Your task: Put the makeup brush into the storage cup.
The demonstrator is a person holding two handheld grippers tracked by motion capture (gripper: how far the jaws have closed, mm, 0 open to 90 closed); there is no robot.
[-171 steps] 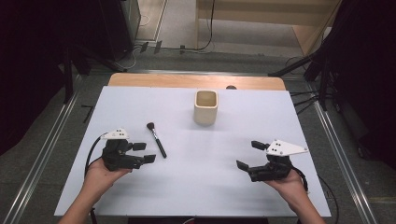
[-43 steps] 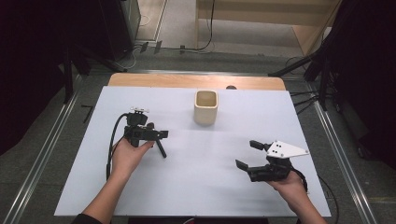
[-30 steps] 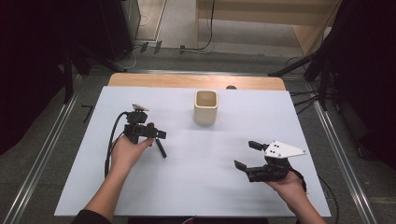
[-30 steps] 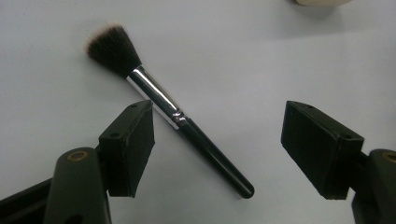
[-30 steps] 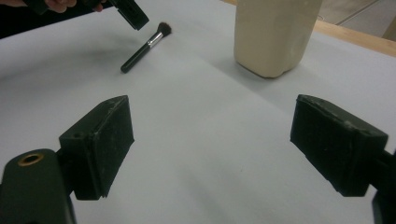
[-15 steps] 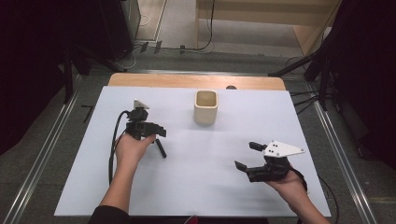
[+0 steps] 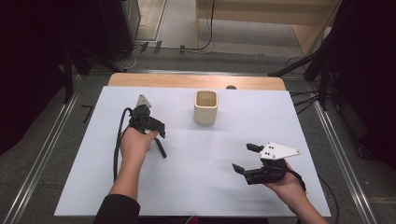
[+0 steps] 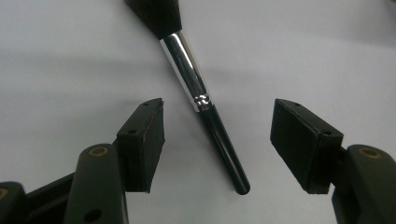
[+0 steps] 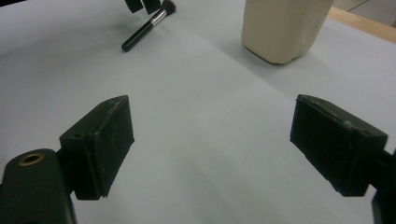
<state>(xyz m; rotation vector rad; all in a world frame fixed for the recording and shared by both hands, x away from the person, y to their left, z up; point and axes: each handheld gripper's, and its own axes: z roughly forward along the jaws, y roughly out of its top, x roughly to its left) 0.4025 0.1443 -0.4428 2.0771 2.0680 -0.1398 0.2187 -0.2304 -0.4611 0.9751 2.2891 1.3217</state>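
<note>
- Left gripper (image 8: 217, 140) is open and straddles the brush (image 8: 205, 116): the handle lies between the pads, touching neither.
- Brush lies flat on the table (image 7: 210, 186), left of centre. Its long axis runs roughly along the gripper's view line, bristles far, handle butt near, slightly skewed, so the jaws would close across the handle just behind the ferrule.
- In the high view the left gripper (image 7: 161, 133) is tilted down over the brush (image 7: 161, 149); only the handle end shows past the hand.
- Right gripper (image 7: 243, 158) is open, holding nothing, well apart on the right; the left is the nearer arm.
- Cup (image 7: 206, 107) stands upright beyond, between the two.
- Versus 5.7 s ago: the left gripper has moved from the near-left table up onto the brush and kept tipping over it in the last second. Brush, cup and right gripper have barely moved.
</note>
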